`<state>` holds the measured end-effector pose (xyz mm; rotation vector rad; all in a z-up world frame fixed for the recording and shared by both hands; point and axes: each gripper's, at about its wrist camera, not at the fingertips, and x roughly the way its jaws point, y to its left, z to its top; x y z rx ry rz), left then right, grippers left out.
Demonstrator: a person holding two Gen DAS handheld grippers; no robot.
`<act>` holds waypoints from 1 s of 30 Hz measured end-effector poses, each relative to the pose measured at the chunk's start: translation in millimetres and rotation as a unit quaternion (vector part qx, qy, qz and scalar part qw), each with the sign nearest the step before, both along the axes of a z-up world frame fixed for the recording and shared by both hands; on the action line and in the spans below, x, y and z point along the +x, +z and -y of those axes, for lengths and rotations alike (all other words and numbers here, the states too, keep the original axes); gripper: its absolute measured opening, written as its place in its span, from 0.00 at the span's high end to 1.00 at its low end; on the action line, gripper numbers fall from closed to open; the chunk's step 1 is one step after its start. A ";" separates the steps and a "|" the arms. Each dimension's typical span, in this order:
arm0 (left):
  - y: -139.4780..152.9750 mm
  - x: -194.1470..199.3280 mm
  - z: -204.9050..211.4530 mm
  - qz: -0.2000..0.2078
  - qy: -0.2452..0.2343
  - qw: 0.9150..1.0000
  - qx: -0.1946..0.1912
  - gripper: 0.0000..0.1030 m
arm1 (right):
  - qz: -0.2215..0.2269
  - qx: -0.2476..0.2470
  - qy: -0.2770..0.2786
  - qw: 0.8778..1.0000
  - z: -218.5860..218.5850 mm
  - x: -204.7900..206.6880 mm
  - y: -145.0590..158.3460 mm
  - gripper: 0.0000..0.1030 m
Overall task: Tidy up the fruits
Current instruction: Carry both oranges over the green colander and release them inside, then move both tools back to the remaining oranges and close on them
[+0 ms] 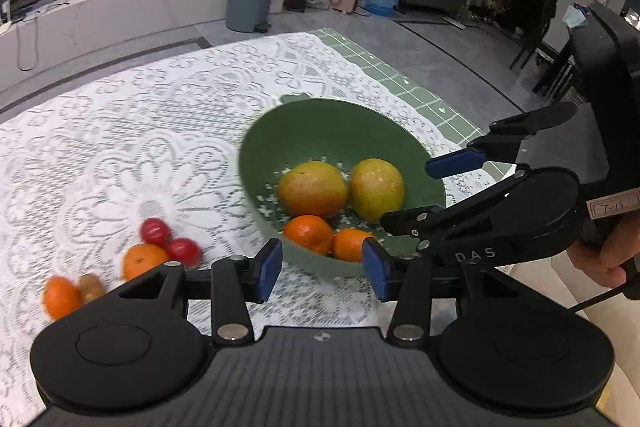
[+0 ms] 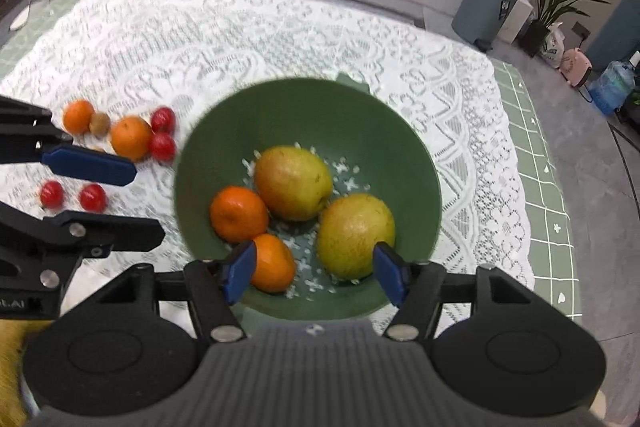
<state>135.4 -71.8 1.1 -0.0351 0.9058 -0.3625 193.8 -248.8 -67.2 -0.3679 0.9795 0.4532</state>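
Both grippers were seen above the green colander bowl [image 2: 224,115], jaws apart, nothing clamped. Left gripper [image 1: 322,269]: blue pads spread, only the bowl's near rim and lace visible in the gap. Right gripper [image 2: 316,277]: pads spread over the near side of the bowl; no pad was seen pressing on fruit.

Bowl contents, as seen from the right wrist: two yellow-green pears [image 2: 294,183] side by side at centre and right, two oranges [image 2: 239,213] at left and front, touching each other. The front orange [image 2: 274,263] sat just behind the right gripper's left pad; contact could not be confirmed. White drain slots were visible in the bowl floor.

Loose fruit was left on the lace tablecloth [image 2: 280,39], left of the bowl: a larger orange [image 2: 131,138] with two red fruits [image 2: 163,119] touching it, a smaller orange [image 2: 78,115] with a brown kiwi [image 2: 99,123] between the two oranges, and two more red fruits [image 2: 92,197] nearer, apart from that cluster.

A hand [image 1: 612,255] was seen on the right gripper's handle in the left wrist view. Some motion blur was noted on the loose fruit.
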 end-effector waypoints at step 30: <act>-7.9 -58.7 -138.3 0.058 0.172 0.983 -0.022 0.43 | 0.059 0.175 0.017 0.983 -127.6 -75.9 -17.6 0.33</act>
